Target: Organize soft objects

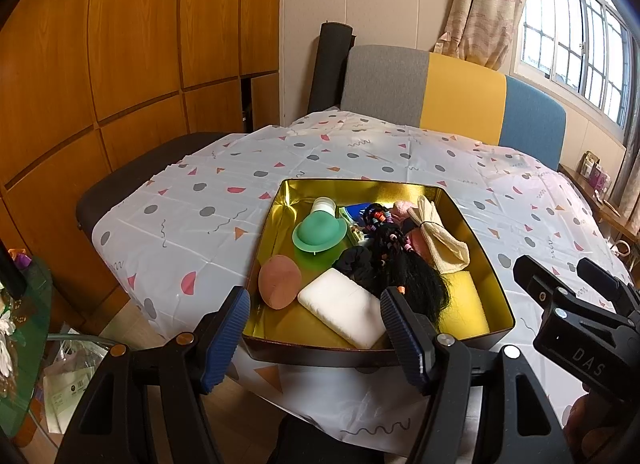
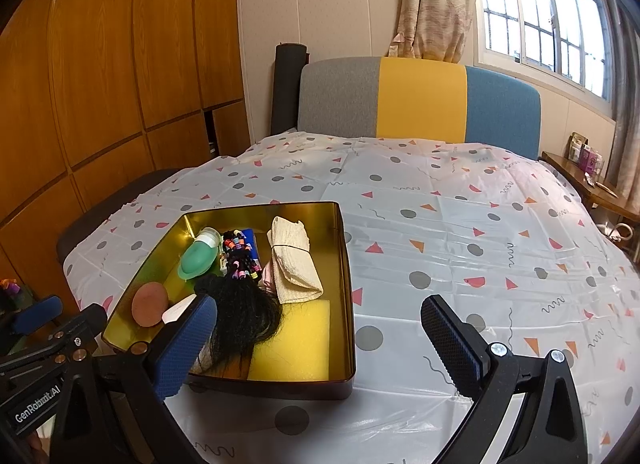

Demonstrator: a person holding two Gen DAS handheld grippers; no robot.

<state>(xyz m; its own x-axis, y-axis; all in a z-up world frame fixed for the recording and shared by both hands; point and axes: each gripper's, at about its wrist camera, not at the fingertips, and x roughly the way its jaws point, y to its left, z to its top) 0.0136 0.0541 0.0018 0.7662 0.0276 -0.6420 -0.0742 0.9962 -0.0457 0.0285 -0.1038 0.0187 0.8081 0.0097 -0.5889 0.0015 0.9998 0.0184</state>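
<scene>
1. A shallow gold-lined metal tin (image 1: 476, 224) sits near the front edge of a bed spread with a white plastic sheet printed with grey dots and pink and orange triangles (image 1: 192, 224), and the soft things all lie inside it.
2. In the tin are a white rectangular foam block (image 1: 342, 306), a brown oval sponge puff (image 1: 279, 282), a mint-green silicone hat-shaped bottle (image 1: 319, 230), a bundle of black hair with coloured beads (image 1: 404, 268), a black scrunchie (image 1: 358, 262), a cream folded ribbed cloth (image 2: 294, 264) and a flat yellow sponge (image 2: 296, 344).
3. Judged from this, gathering seems either finished or not begun; the pile is loose, so sorting may remain.
4. The left gripper (image 1: 314, 338) hovers at the tin's near rim, its blue-padded fingers spread wide and empty, the white block between them in view but untouched.
5. The right gripper (image 2: 316, 344) stands likewise wide open and empty, over the tin's near right corner.
6. Around: wooden wardrobe panels (image 1: 120, 64), a grey, yellow and blue headboard (image 1: 460, 100), a curtained window (image 2: 540, 16).
7. The hair drapes over the scrunchie and yellow sponge, likely snagging any pick.
</scene>
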